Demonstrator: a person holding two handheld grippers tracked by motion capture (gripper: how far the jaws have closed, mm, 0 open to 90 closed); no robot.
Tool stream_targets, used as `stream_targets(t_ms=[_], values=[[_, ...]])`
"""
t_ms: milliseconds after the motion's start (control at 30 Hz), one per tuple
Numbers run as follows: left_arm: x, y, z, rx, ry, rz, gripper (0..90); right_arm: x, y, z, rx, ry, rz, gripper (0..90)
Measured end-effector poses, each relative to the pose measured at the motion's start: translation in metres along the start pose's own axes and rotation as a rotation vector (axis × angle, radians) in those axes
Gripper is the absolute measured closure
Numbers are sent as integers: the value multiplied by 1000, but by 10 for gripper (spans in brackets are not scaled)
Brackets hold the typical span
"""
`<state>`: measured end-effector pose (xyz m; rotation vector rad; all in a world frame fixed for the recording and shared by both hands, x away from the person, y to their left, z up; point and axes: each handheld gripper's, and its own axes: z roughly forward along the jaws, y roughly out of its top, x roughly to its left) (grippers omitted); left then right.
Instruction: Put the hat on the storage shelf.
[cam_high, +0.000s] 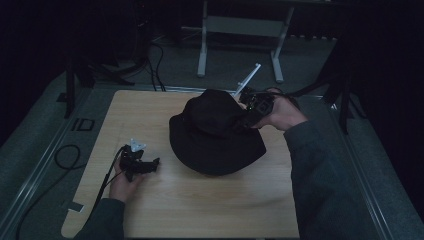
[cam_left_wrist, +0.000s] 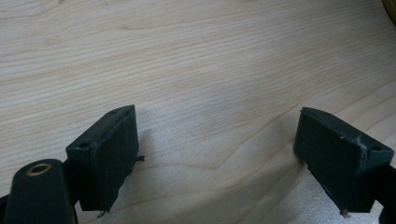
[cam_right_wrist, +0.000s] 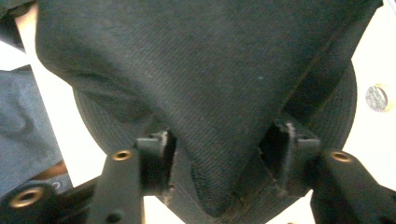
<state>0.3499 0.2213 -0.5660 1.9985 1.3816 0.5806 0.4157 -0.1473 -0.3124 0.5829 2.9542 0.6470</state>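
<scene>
A black bucket hat (cam_high: 215, 132) lies brim down on the wooden table (cam_high: 200, 210), a little right of centre. My right gripper (cam_high: 245, 116) comes in at the crown's right side, held by a hand. In the right gripper view a raised fold of the hat's crown (cam_right_wrist: 210, 70) stands between the jaws of the right gripper (cam_right_wrist: 223, 140), which are parted around it rather than pinching it. My left gripper (cam_high: 151, 164) rests near the table's left part, well apart from the hat. The left gripper (cam_left_wrist: 217, 116) stands wide open over bare wood.
A white rod (cam_high: 250, 77) sticks up behind the hat. A black cable (cam_high: 65, 155) loops on the floor at the left. A metal table frame (cam_high: 240, 30) stands on the floor beyond. A small round shiny thing (cam_right_wrist: 377, 97) lies beside the brim.
</scene>
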Motion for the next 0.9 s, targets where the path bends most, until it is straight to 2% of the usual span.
stream_targets(t_ms=[67,133,167,300,333,500,900], values=[[0,0,0,1,-1,1,143,-1,-1,-1,-2,0,18,413],[0,0,0,1,-1,2,143,0,-3,-3,0,-31,25,315],[0,0,0,1,-1,2,143,0,-3,-3,0,-31,25,315],[0,0,0,2,-1,2,142,1,-5,-4,14,-41,47,214],[0,0,0,2,-1,3,143,1,-6,-5,17,-55,52,202],[0,0,0,2,-1,3,142,-2,-11,-8,2,-54,72,188],[0,0,0,2,-1,3,143,-9,-34,-11,20,-52,96,159]])
